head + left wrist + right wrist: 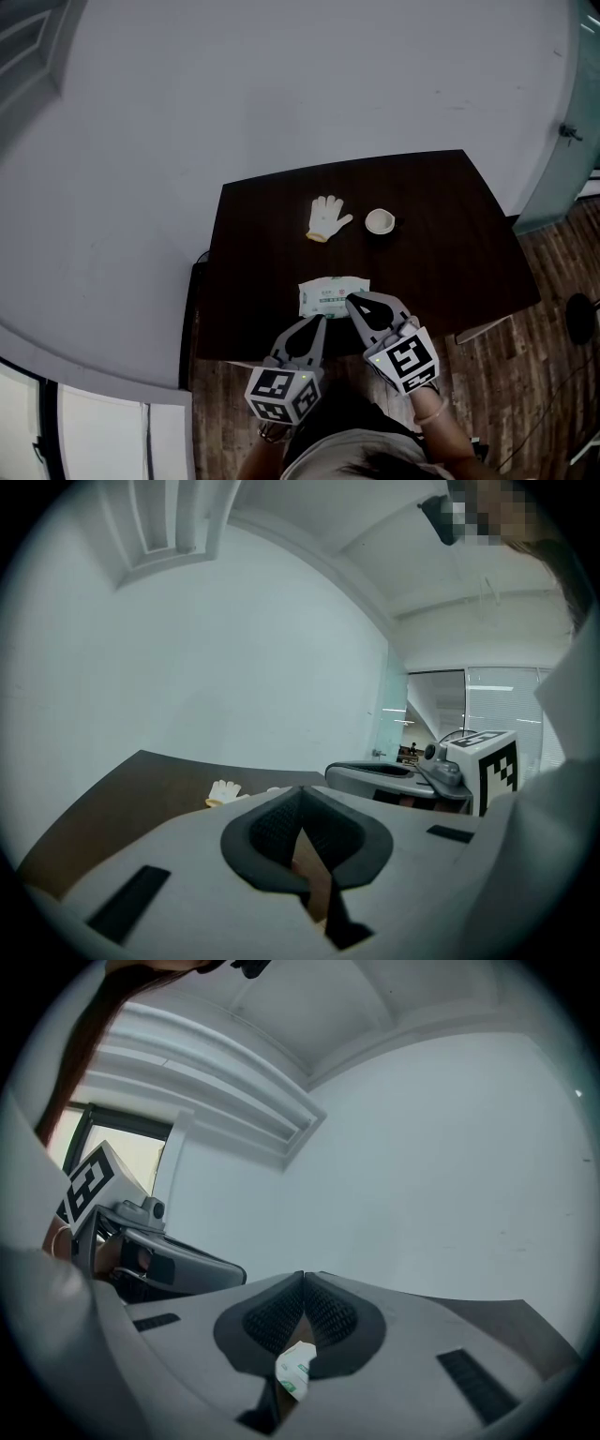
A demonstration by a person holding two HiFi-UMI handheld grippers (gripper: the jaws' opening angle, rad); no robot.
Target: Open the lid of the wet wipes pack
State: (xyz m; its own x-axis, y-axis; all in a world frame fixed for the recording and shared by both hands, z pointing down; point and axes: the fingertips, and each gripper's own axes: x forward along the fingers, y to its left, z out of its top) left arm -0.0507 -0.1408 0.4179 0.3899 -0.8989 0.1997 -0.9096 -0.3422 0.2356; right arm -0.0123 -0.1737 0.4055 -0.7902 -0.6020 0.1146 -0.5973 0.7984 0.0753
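Note:
The wet wipes pack (333,295), white with green print, lies flat near the front edge of the dark table (450,244). My right gripper (350,300) is shut and empty, its tips over the pack's right end. In the right gripper view the shut jaws (304,1277) show a piece of the pack (295,1368) through the gap beneath them. My left gripper (319,321) is also shut and empty, its tips just short of the pack's front edge. The left gripper view has the shut jaws (302,789) pointing across the table, and the pack is hidden there.
A white glove (328,217) (223,791) and a small white cup (380,221) lie further back on the table. A pale wall stands behind the table, with wooden floor to the right. The right gripper (394,778) shows in the left gripper view.

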